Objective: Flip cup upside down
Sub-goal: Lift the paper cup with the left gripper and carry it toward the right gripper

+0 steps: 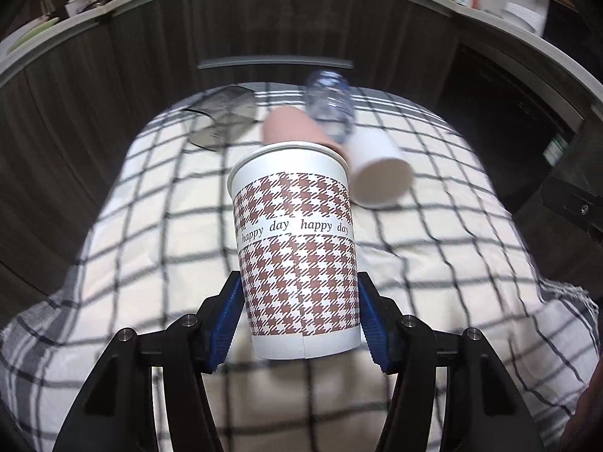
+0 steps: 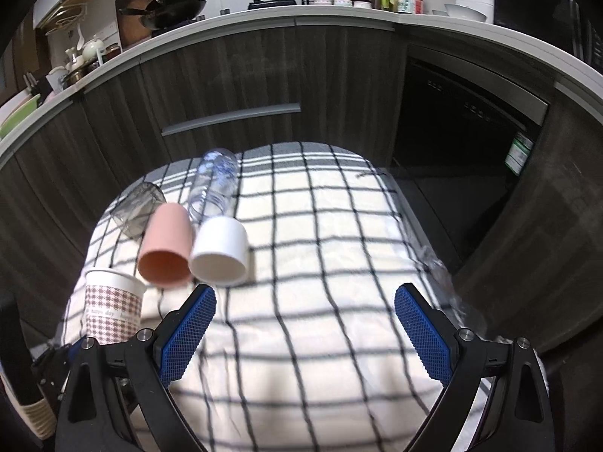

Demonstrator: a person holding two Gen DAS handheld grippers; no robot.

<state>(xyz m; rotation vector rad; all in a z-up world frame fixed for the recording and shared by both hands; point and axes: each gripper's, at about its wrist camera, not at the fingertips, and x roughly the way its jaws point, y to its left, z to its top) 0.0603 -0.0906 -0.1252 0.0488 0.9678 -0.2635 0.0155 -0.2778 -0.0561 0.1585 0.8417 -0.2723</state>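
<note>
Both jaws on upright paper cup [image 1: 296, 252] — lifted.

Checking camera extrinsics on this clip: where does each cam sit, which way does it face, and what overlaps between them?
Left wrist: on the left gripper, looking forward along its fingers at the houndstooth paper cup clamped upright between the blue pads; checked tablecloth and cabinets behind.
Right wrist: on the right gripper, jaws open and empty, facing across the cloth toward the cabinets and counter; its own black fingers show.
Shared: the paper cup, pink cup, white cup, clear bottle, cloth and cabinet handle.
</note>
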